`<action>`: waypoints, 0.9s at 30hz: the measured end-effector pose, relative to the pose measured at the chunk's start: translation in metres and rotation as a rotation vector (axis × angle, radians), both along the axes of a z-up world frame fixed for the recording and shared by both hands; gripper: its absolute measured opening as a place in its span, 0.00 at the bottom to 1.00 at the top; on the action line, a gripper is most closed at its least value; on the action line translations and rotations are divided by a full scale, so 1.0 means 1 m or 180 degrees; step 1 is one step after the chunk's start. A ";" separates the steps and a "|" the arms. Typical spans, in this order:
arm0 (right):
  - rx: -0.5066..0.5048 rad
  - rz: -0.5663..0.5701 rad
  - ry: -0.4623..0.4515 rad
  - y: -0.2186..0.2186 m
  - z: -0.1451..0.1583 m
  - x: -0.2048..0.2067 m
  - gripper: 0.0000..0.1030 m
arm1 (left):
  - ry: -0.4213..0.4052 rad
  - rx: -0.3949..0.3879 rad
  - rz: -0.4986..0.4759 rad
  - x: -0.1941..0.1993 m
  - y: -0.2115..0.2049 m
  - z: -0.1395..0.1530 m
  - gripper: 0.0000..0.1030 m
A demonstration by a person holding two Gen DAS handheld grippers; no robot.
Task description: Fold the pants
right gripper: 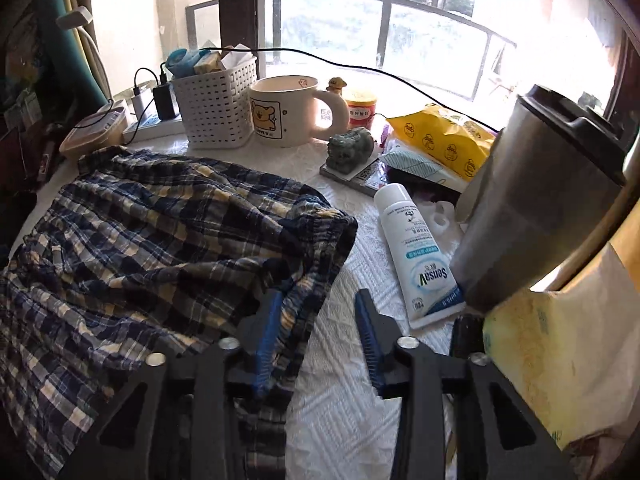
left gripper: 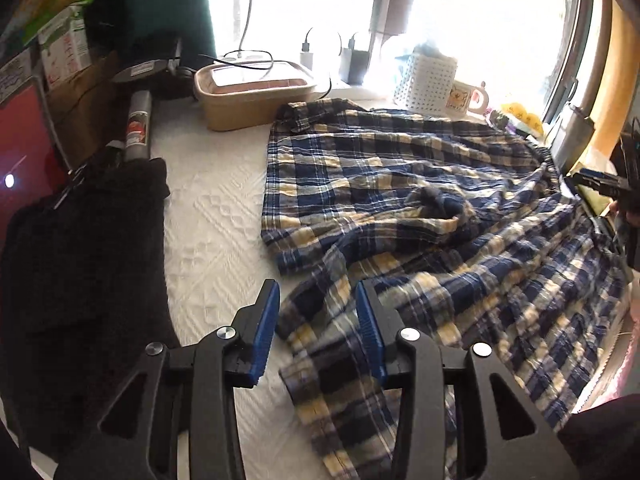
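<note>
Navy, cream and yellow plaid is covering the pants [left gripper: 400, 184] across the frame's centre. The white textured cover [left gripper: 212, 232] is showing left of centre, beside a black fleece [left gripper: 80, 248] at lower left. Blue pads are lining the black left gripper [left gripper: 316, 332].

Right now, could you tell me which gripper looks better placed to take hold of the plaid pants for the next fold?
Probably the left gripper: its open jaws straddle a ridge of the plaid pants. The right gripper is open at the cloth's edge, mostly over the bare white cover.
</note>
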State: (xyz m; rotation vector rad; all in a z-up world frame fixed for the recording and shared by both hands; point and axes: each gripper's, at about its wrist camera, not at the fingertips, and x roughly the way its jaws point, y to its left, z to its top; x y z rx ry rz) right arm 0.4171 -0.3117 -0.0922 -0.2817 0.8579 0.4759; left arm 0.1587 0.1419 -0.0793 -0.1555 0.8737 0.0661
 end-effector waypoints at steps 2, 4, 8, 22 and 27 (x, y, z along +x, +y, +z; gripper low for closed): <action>0.0069 -0.0050 -0.0076 -0.010 0.007 -0.019 0.84 | -0.0052 -0.0041 -0.0009 -0.014 -0.004 0.001 0.41; 0.0095 -0.0104 -0.0113 -0.015 0.010 -0.035 0.84 | -0.0084 -0.0083 -0.0039 -0.026 -0.009 0.002 0.41; 0.0144 -0.0211 -0.0158 -0.023 0.012 -0.064 0.84 | -0.0124 -0.0129 -0.0139 -0.049 -0.020 -0.003 0.42; 0.0264 -0.0442 -0.0186 -0.034 0.011 -0.141 0.84 | -0.0209 -0.0276 -0.0255 -0.137 -0.037 -0.012 0.42; 0.0342 -0.0468 -0.0273 -0.030 0.020 -0.171 0.84 | -0.0313 -0.0338 -0.0355 -0.163 -0.055 -0.004 0.42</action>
